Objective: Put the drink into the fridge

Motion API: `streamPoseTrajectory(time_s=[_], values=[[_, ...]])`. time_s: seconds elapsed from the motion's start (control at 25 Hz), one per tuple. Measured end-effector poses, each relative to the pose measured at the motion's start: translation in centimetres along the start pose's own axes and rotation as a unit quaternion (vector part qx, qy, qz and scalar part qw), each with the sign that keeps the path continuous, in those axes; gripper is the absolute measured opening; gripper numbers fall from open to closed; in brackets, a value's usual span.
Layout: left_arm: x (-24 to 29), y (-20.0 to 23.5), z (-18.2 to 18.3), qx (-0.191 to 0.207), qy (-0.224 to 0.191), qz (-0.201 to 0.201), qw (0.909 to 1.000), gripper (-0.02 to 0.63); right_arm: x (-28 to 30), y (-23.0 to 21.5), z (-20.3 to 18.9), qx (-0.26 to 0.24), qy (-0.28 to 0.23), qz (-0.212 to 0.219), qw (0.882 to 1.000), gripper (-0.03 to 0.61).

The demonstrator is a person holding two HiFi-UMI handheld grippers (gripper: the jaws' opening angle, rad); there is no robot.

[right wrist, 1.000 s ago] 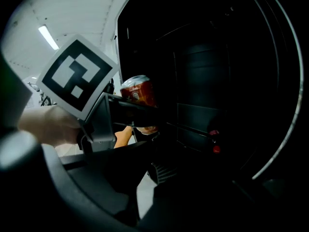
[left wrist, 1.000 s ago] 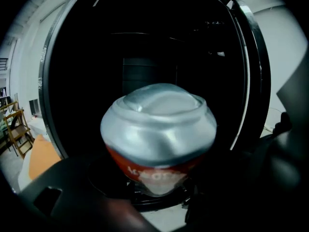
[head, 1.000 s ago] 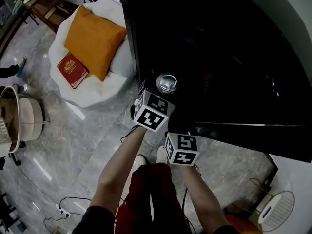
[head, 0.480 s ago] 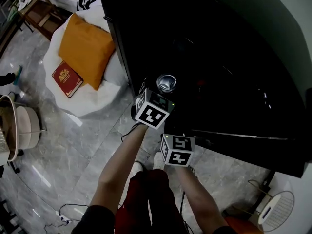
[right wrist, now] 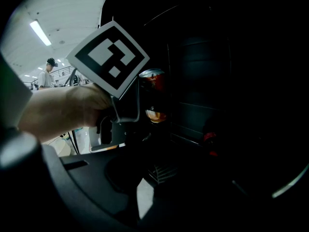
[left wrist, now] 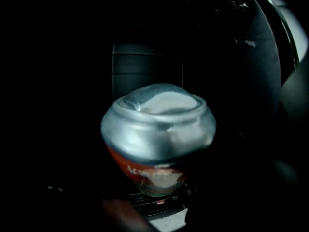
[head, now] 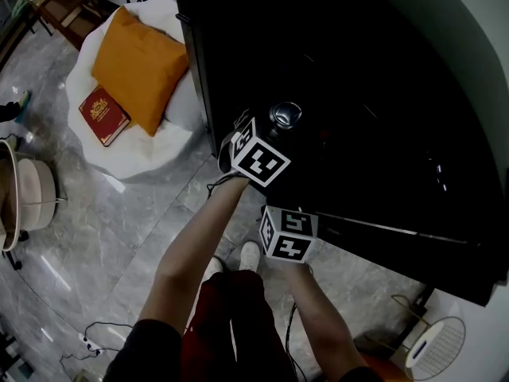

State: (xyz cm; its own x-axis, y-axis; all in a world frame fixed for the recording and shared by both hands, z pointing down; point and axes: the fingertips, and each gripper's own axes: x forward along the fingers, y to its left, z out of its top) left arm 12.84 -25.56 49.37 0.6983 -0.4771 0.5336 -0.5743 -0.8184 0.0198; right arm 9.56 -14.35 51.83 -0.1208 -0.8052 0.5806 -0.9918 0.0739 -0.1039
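From the head view, your left gripper (head: 278, 127) grasps the drink can (head: 285, 115) at the fridge (head: 358, 94) front, with your right gripper (head: 289, 231) nearby. In the left gripper view, the jaws clamp the can. The right gripper view is too dark to tell how its jaws stand.

Can (left wrist: 158, 134): silver top, red body, upright, held aloft before black fridge (head: 358, 94), dark inside.

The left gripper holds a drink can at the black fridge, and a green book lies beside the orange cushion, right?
The head view shows the book is red, not green. The left gripper does hold the drink can at the black fridge, and the book lies beside the orange cushion.
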Motion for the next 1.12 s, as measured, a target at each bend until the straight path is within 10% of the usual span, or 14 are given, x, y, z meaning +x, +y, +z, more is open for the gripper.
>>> streamPoseTrajectory(time_s=[1.12], values=[[5.1, 1.6, 0.7, 0.004, 0.018, 0.005, 0.9998, 0.341, 1.0, -1.5, -1.2, 0.012, 0.022, 0.000, 1.000, 0.018]])
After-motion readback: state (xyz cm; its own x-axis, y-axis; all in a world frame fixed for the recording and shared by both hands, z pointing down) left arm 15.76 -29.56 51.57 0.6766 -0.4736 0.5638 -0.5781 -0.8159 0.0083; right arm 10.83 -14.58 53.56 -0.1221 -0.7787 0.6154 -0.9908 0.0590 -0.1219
